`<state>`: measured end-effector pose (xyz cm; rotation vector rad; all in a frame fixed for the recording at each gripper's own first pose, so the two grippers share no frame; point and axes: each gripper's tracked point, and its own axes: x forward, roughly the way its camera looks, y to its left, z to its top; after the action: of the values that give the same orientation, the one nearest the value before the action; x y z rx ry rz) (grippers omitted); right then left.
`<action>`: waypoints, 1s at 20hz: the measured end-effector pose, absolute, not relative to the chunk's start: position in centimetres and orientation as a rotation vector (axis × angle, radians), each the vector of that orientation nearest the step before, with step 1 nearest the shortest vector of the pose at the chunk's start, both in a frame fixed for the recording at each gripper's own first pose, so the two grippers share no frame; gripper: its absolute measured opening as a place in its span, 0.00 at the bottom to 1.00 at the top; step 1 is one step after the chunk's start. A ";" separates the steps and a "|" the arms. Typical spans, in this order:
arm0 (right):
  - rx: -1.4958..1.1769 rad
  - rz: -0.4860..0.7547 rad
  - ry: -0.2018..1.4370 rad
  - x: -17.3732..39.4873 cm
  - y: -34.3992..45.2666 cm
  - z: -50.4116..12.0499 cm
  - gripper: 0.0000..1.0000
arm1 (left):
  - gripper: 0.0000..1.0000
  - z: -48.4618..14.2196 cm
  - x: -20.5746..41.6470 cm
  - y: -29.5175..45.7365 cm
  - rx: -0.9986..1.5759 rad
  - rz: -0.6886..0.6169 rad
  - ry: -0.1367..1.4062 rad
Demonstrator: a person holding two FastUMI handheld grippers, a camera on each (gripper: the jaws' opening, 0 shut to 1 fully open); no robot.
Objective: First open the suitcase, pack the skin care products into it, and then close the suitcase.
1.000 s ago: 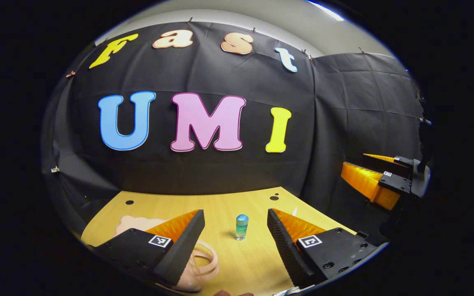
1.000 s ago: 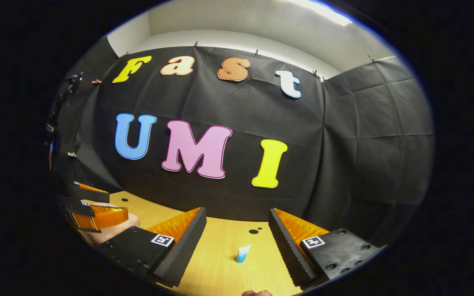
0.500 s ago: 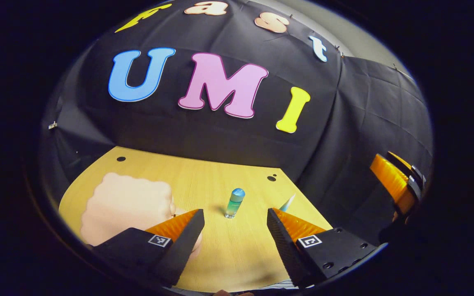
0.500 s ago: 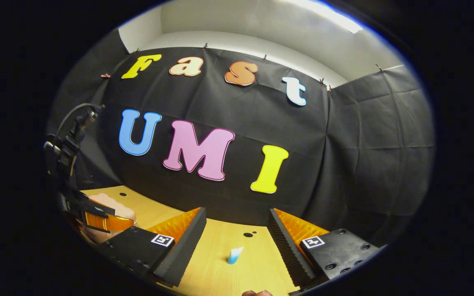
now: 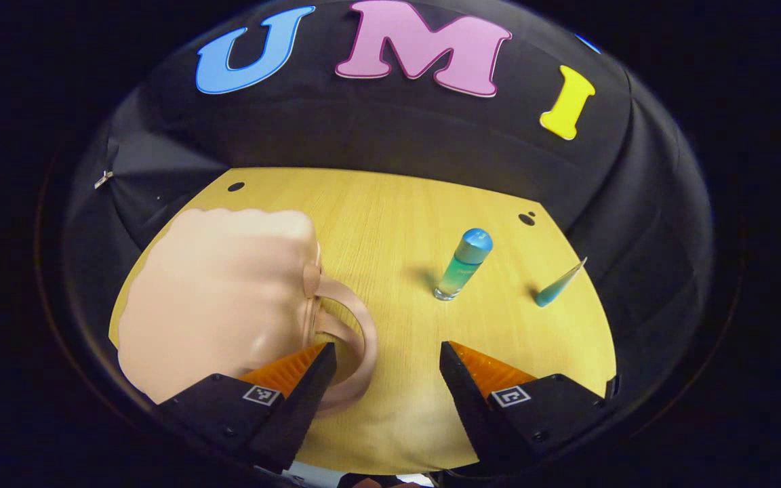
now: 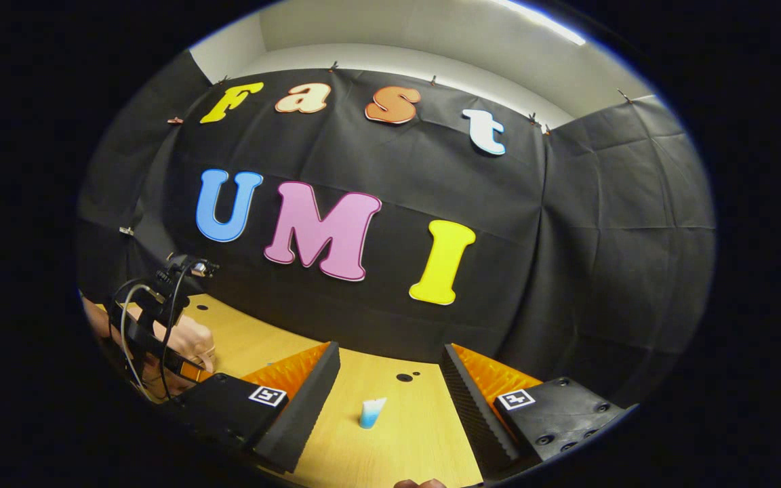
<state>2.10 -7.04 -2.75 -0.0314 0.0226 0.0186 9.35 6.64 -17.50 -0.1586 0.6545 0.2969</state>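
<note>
In the left gripper view a small pink suitcase [image 5: 217, 298] lies closed on the wooden table [image 5: 397, 217], its looped handle [image 5: 353, 339] facing right. My left gripper [image 5: 387, 386] is open above the table, its left finger just over the handle. A blue-green bottle [image 5: 462, 264] stands right of the case, and a blue-white tube [image 5: 560, 283] stands farther right. In the right gripper view my right gripper [image 6: 390, 407] is open above the table, with the tube [image 6: 370, 412] between and beyond its fingers. The left gripper [image 6: 160, 339] and a bit of the suitcase [image 6: 190, 339] show at the left there.
The black cloth wall [image 5: 397, 135] closes the table's back and sides. Small dark holes [image 5: 527, 218] mark the tabletop near its far corners. Bare wood lies between the suitcase and the bottle.
The left gripper has tilted down and moved in over the suitcase handle, so the case and table now show from above. The right gripper has shifted only slightly.
</note>
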 end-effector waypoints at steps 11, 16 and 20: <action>0.029 -0.010 0.113 3.4 -11.8 -6.3 0.96 | 0.60 -23.0 12.4 7.5 -0.179 0.274 0.835; 0.069 0.014 0.142 4.2 -10.8 -7.2 0.96 | 0.12 -23.2 12.3 7.5 -0.089 0.123 0.863; 0.091 0.026 0.139 4.9 -9.9 -7.1 0.96 | 0.07 -20.6 11.9 7.0 -0.130 0.093 0.864</action>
<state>4.94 -9.90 -7.10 0.0906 0.1394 0.0264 11.92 6.99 -20.60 -0.1300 0.8638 0.0925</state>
